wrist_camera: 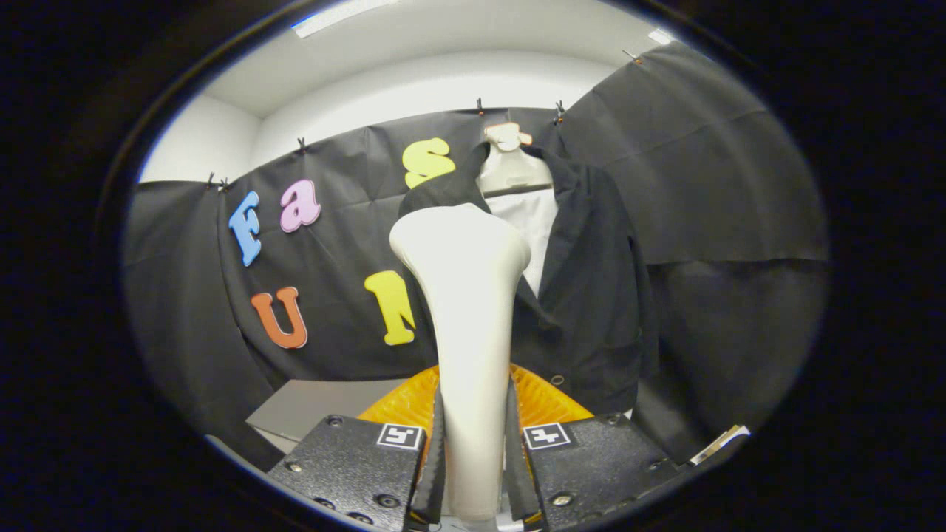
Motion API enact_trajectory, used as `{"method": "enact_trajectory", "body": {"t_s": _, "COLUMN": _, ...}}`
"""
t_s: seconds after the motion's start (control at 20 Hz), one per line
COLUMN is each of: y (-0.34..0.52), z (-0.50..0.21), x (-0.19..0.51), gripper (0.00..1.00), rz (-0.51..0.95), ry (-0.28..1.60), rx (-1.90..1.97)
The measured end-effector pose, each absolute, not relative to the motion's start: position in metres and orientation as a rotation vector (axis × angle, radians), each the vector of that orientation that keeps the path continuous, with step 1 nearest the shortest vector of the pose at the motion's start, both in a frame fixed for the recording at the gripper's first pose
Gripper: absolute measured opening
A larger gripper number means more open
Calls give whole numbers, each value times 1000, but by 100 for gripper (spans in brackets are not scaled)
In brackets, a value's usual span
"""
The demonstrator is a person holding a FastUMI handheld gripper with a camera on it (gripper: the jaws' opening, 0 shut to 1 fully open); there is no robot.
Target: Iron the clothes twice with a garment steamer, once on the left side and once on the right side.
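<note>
Both fingers of our tongs [473, 458] clamp the white steamer [465, 295], which blocks the dark jacket [591, 295] at frame centre; an orange tray [543, 403] lies behind.

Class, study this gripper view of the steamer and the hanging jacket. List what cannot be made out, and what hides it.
- Left half of the black jacket: gripper view, covered by the cream plastic garment steamer.
- Steamer's nozzle face: turned away toward the jacket.
- Steamer's handle base: cut off below the tool, whose fingers clamp it.
- Orange ribbed object: mostly behind steamer and fingers.
- Whether steamer touches jacket: cannot tell.
</note>
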State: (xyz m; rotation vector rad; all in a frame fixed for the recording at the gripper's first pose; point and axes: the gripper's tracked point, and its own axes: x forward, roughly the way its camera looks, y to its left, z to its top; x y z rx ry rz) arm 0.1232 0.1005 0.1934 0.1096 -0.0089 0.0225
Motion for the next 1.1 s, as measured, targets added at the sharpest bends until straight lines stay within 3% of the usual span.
{"method": "enact_trajectory", "body": {"t_s": 0.6, "y": 78, "z": 332, "x": 218, "gripper": 36, "rz": 89, "ry": -298, "rx": -6}}
{"method": "enact_trajectory", "body": {"t_s": 1.1, "y": 73, "z": 306, "x": 278, "gripper": 37, "rz": 3, "ry": -235, "rx": -99}}
